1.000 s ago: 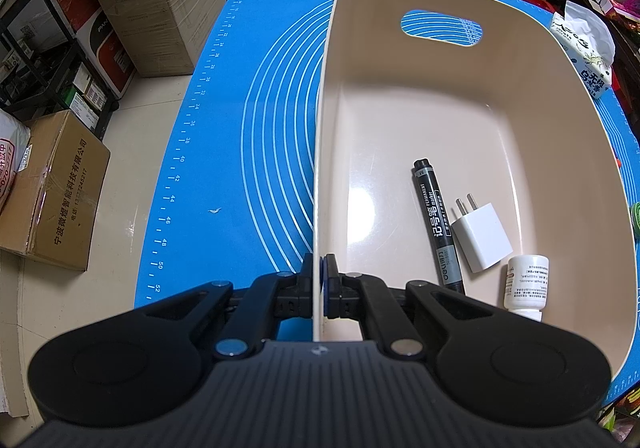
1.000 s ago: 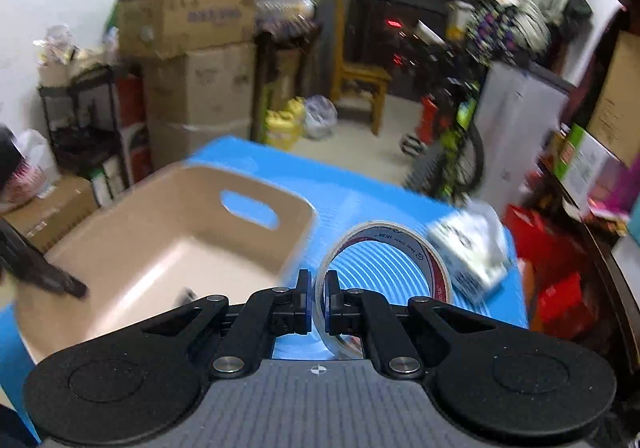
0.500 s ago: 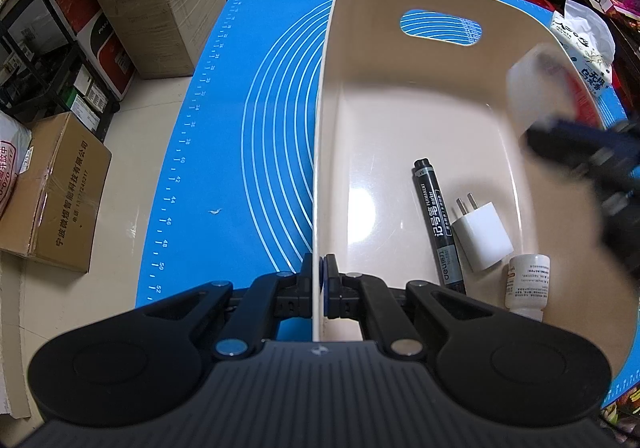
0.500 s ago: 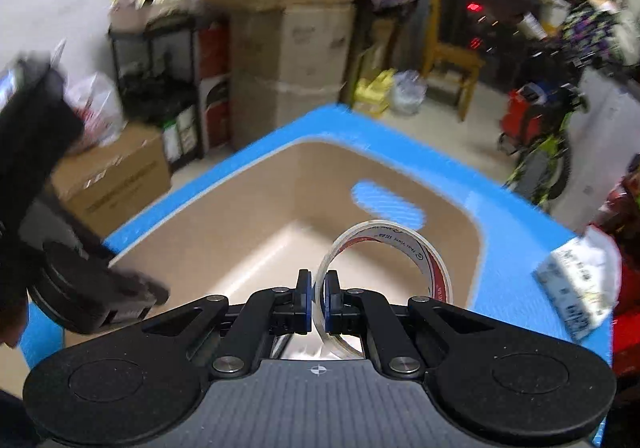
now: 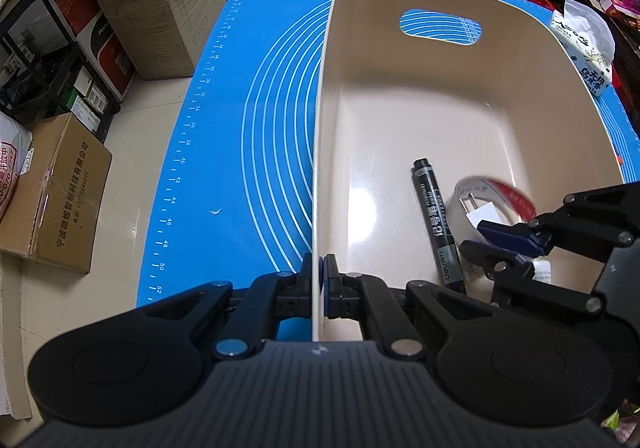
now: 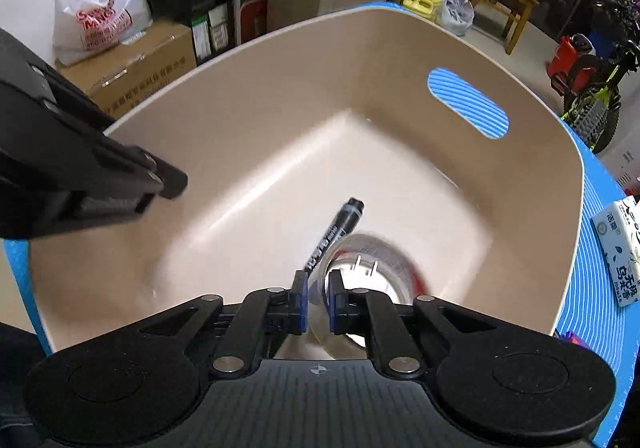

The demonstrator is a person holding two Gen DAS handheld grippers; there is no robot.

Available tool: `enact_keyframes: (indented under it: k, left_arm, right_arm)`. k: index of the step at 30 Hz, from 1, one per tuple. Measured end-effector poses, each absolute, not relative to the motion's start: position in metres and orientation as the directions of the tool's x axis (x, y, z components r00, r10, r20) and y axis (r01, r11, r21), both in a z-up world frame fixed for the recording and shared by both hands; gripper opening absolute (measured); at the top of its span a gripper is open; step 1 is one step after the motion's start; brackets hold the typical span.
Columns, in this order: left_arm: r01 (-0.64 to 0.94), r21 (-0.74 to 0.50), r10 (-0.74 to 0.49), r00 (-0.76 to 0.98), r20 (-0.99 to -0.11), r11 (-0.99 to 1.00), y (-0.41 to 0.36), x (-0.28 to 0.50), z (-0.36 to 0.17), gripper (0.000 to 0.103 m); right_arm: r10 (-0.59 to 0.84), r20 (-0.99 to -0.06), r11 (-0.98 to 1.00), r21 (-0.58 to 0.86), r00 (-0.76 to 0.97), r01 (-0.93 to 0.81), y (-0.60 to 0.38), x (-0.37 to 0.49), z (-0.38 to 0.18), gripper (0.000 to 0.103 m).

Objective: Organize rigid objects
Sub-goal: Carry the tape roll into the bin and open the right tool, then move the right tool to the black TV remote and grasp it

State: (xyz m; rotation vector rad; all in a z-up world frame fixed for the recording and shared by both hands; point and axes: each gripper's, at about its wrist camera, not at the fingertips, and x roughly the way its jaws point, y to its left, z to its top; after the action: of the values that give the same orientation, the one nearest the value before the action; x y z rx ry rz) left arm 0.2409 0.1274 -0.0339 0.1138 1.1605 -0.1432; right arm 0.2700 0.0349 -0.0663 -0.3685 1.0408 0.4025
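Observation:
A beige basket (image 5: 320, 128) with a handle cut-out stands on the blue mat (image 5: 240, 128). My left gripper (image 5: 319, 280) is shut on its near left rim. On the basket floor lie a black marker (image 5: 434, 216), a white charger (image 5: 486, 214) and a small white bottle (image 5: 542, 270), which is partly hidden. My right gripper (image 6: 318, 300) is low inside the basket and its jaws are opening. The clear tape roll (image 6: 384, 252) is blurred, its wall still in the gap, and the pads do not press on it. The roll hangs over the charger, next to the marker (image 6: 340, 224).
A tissue pack (image 5: 588, 52) lies on the mat right of the basket. Cardboard boxes (image 5: 56, 200), a black shelf and a white bag stand on the floor to the left. A bicycle and a chair are beyond the table's far end.
My right gripper came down from above the mat into the basket with the tape roll, and its jaws have parted. The left gripper and basket stayed still.

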Motion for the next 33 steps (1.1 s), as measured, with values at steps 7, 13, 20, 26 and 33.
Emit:
enact_keyframes:
  k: [7, 13, 20, 26, 33]
  left_arm:
    - [0.171, 0.016, -0.053, 0.391, -0.919, 0.985, 0.127, 0.241, -0.034, 0.005]
    - [0.171, 0.015, -0.054, 0.391, -0.919, 0.985, 0.127, 0.241, -0.034, 0.005]
    - [0.171, 0.015, -0.054, 0.391, -0.919, 0.985, 0.127, 0.241, -0.033, 0.005]
    - [0.171, 0.015, -0.054, 0.391, -0.919, 0.985, 0.127, 0.241, -0.034, 0.005]
    - [0.17, 0.014, -0.054, 0.391, -0.919, 0.985, 0.128, 0.242, -0.033, 0.005]
  right_arm:
    - [0.168, -0.85, 0.891, -0.086, 0.499, -0.446, 0.019, 0.265, -0.053, 0.062]
    - [0.18, -0.777, 0.923, -0.079, 0.603, -0.376, -0.012, 0.252, -0.02, 0.074]
    - [0.114, -0.673, 0.971, -0.081, 0.731, -0.226, -0.065, 0.24, 0.018, 0.08]
    - [-0.022, -0.649, 0.996, -0.084, 0.76, -0.043, -0.12, 0.234, 0.011, 0.082]
    - [-0.11, -0.723, 0.994, -0.098, 0.682, 0.055, -0.155, 0.245, -0.047, 0.083]
